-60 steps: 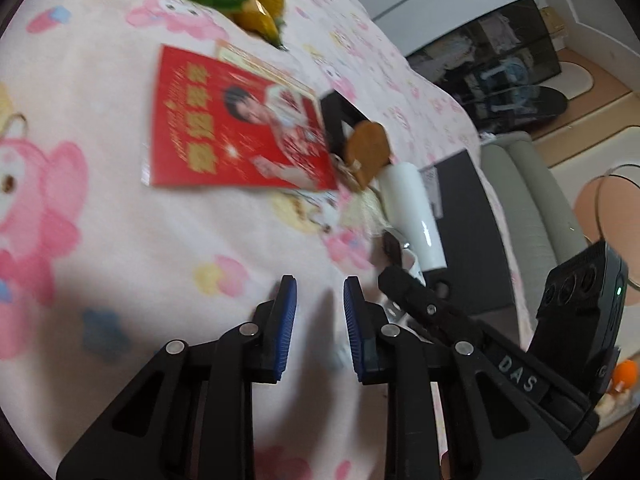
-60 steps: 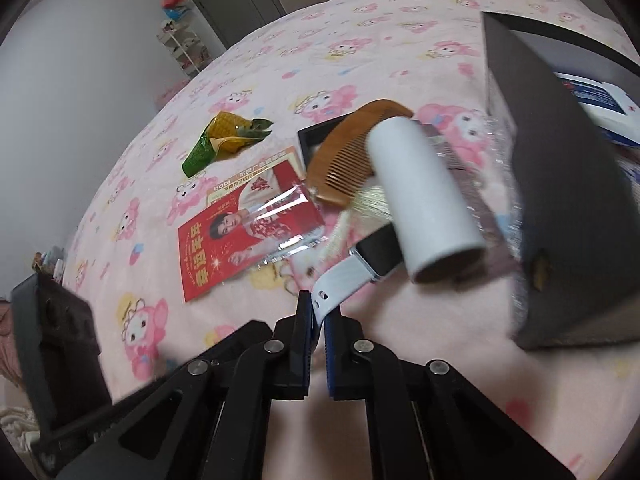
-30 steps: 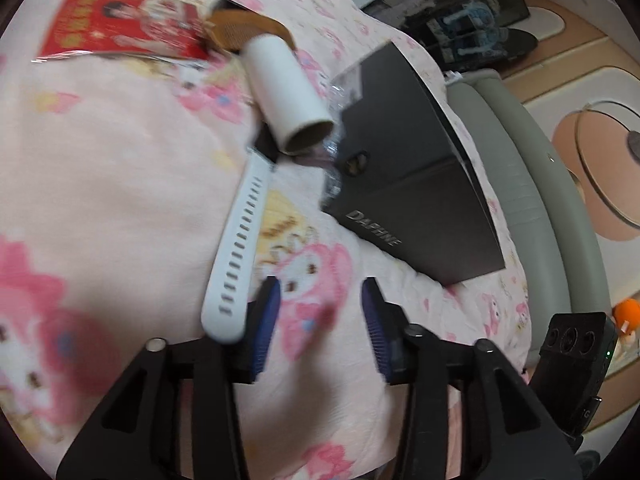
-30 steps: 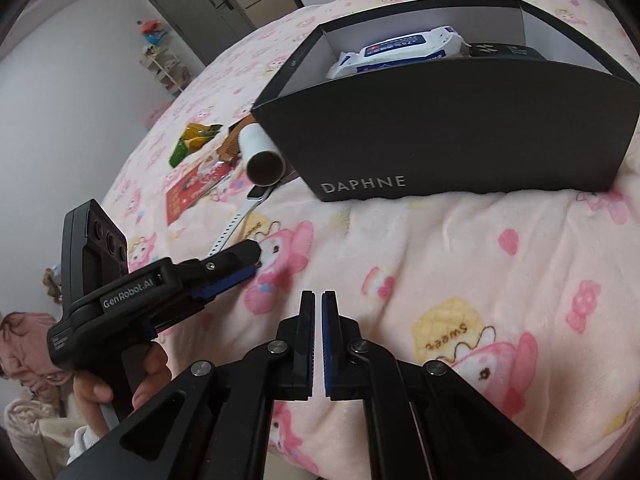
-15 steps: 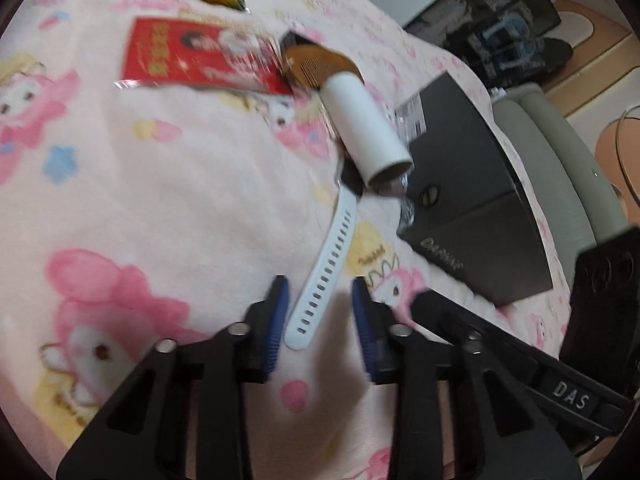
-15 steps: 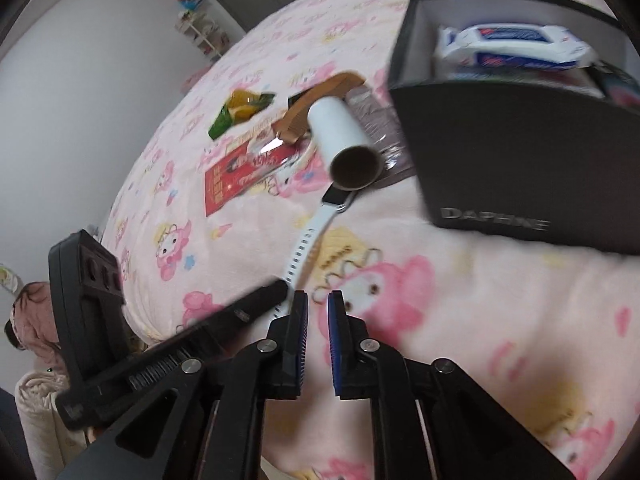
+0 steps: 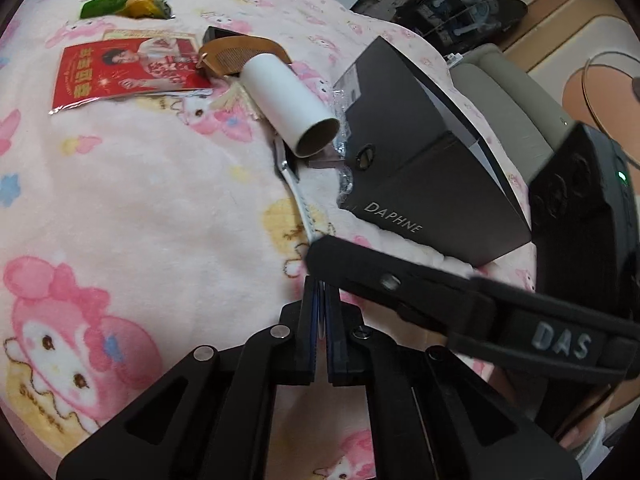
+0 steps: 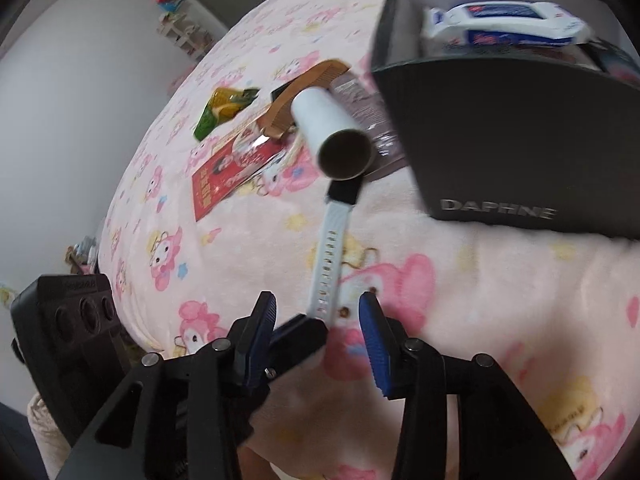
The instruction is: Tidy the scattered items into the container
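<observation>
Watch with white strap (image 8: 330,256) lay mid-frame on the blanket (image 8: 460,280), just left of the black box (image 8: 500,152). Left gripper (image 7: 319,322) was clamped on the strap's near tip, seemingly; contact partly hidden. Right gripper (image 8: 318,322) was opening around that tip, not pressing. Strap light, floppy; gripping nearer the case would swing less.

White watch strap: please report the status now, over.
Left gripper shut on white watch strap. Right gripper opening around the strap end, pads clear. Black box ahead; white tube over strap's far end.

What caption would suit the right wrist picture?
Left gripper pinches a white watch strap as the right gripper opens, near the black box.
</observation>
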`<state>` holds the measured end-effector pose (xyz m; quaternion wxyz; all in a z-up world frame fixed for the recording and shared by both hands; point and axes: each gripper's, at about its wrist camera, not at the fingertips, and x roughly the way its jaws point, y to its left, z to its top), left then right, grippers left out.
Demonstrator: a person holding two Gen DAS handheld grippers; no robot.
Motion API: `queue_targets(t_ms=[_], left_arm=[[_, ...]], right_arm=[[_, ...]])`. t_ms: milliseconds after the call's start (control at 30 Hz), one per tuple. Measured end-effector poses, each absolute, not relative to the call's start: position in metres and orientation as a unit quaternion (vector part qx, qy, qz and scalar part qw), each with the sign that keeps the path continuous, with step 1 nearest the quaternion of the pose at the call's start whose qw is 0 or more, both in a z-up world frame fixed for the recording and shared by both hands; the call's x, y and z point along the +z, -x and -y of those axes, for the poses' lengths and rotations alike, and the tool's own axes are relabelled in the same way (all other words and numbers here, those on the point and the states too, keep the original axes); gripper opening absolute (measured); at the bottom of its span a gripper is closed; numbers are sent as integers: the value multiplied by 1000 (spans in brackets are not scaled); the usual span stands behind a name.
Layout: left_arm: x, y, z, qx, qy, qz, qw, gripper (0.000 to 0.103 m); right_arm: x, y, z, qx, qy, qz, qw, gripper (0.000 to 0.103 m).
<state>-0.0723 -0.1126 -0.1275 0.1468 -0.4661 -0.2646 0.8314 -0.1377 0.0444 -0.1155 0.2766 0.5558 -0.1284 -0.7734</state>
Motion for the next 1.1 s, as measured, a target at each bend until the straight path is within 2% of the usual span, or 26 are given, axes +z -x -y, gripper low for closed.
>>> queue_targets(t_ms=[133, 200, 300, 633, 833, 900, 1000, 1033, 1100], left_arm=[[-126, 71, 117, 830, 466, 270, 146, 1], [-125, 71, 117, 829, 468, 269, 148, 1], [-123, 70, 114, 828, 467, 267, 159, 1], [-105, 56, 73, 811, 458, 259, 255, 1], [-100, 46, 62, 808, 466, 258, 253, 2], [-106, 51, 62, 805, 478, 263, 233, 6], [-114, 62, 60, 795, 502, 272, 205, 10], [-115, 65, 56, 790, 507, 274, 208, 13], [-118, 73, 53, 785, 515, 278, 204, 27]], right_arm=[[-132, 155, -28, -764, -570, 110, 282, 38], [-135, 157, -21, -769, -567, 91, 280, 14], [-132, 152, -20, -785, -554, 76, 267, 13], [-105, 121, -82, -817, -515, 105, 239, 12], [-107, 97, -127, -817, -523, 83, 227, 12], [-109, 88, -138, -818, -526, 64, 222, 5], [-116, 79, -151, -814, -538, 44, 213, 5], [-120, 77, -155, -812, -543, 46, 209, 5], [-125, 72, -163, -809, -547, 62, 206, 5]])
